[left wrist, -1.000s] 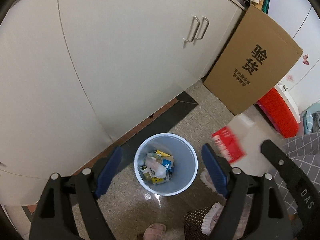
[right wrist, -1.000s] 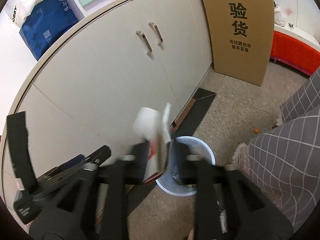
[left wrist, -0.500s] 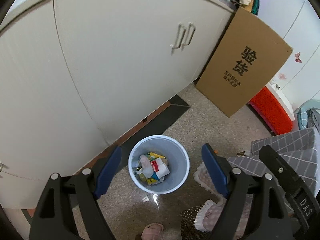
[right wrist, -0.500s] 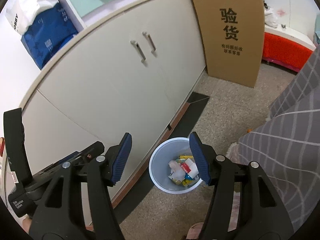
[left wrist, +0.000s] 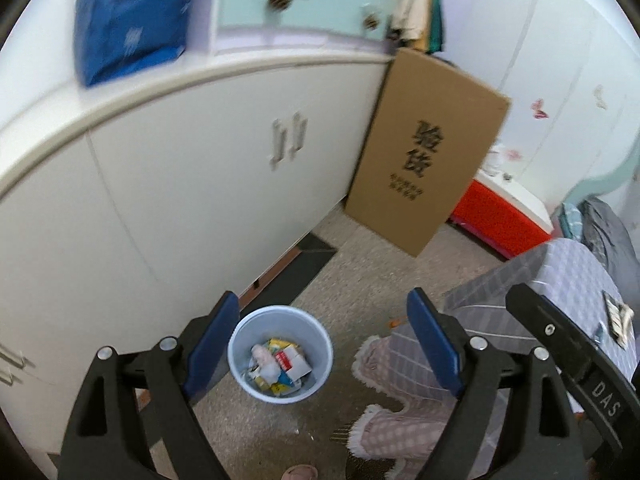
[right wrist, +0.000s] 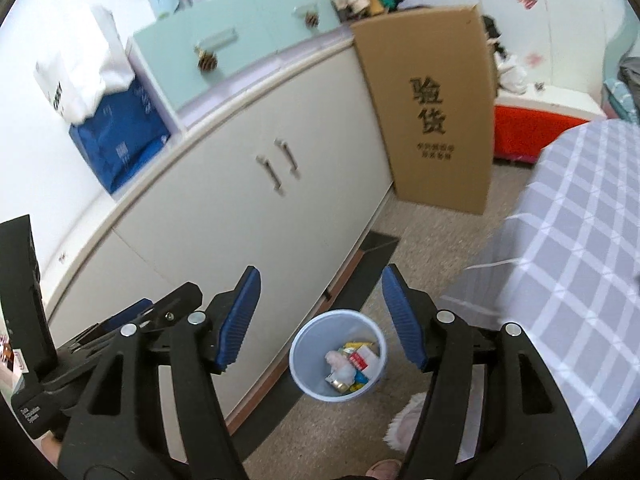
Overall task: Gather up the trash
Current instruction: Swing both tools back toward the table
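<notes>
A pale blue trash bin (left wrist: 244,376) stands on the speckled floor below both grippers, holding several pieces of trash (left wrist: 280,364), among them a white and red packet. It also shows in the right wrist view (right wrist: 304,376) with the trash (right wrist: 352,366) inside. My left gripper (left wrist: 322,340) is open and empty, high above the bin. My right gripper (right wrist: 320,312) is open and empty, also high above the bin.
A white cabinet (left wrist: 180,184) runs behind the bin, with a blue bag (left wrist: 128,32) on top. A tall cardboard box (left wrist: 424,152) leans against it. A red box (left wrist: 500,220) sits beyond. A grey checked cloth (right wrist: 568,272) is at the right. Slippered feet (left wrist: 384,396) are near the bin.
The right gripper opened and the white and red packet dropped into the bin. Both grippers have since risen, so the bin looks smaller and the cabinet top has come into view.
</notes>
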`<state>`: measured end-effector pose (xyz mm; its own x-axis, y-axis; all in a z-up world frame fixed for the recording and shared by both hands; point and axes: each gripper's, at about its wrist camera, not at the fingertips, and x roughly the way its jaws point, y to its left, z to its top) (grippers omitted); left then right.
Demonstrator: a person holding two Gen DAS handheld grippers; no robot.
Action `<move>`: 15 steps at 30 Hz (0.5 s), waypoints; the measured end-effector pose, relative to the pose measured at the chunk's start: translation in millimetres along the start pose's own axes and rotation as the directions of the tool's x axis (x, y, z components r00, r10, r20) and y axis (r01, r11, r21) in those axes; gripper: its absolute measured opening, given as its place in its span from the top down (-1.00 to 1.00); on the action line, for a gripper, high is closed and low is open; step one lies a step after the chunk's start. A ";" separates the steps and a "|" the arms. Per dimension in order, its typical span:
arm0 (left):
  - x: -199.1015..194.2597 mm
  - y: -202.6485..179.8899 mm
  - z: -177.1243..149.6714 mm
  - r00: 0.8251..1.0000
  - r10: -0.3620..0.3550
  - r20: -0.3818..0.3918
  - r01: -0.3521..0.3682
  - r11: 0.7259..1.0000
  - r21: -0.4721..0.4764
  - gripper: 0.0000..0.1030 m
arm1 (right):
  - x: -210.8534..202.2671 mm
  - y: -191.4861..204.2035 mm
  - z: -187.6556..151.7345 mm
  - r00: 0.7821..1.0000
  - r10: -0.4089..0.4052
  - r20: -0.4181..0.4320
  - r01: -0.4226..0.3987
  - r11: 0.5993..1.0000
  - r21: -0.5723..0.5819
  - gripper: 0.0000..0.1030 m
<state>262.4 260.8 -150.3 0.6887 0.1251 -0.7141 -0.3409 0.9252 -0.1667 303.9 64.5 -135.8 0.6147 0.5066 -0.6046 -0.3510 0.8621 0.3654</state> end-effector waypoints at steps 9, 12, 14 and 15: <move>-43.1 -100.2 -14.3 0.995 -0.088 0.041 0.081 0.986 0.146 -0.67 | -95.7 -72.2 12.5 0.989 -0.073 0.126 0.064 0.995 0.070 -0.30; -47.9 -140.5 -23.0 0.992 -0.128 0.024 0.120 0.972 0.204 -0.67 | -121.8 -98.5 11.9 0.983 -0.101 0.153 0.087 0.991 0.098 -0.31; -47.4 -166.7 -30.1 0.989 -0.148 0.011 0.140 0.959 0.247 -0.67 | -141.1 -122.4 10.3 0.977 -0.129 0.173 0.108 0.986 0.126 -0.32; -47.3 -174.2 -33.2 0.988 -0.154 0.007 0.147 0.953 0.264 -0.67 | -147.7 -131.2 9.5 0.974 -0.139 0.179 0.115 0.984 0.137 -0.33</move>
<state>267.9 81.9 -110.0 0.7378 -0.0166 -0.6748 -0.0551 0.9949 -0.0847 265.8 -123.5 -87.8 0.7736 0.3717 -0.5132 -0.1781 0.9048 0.3868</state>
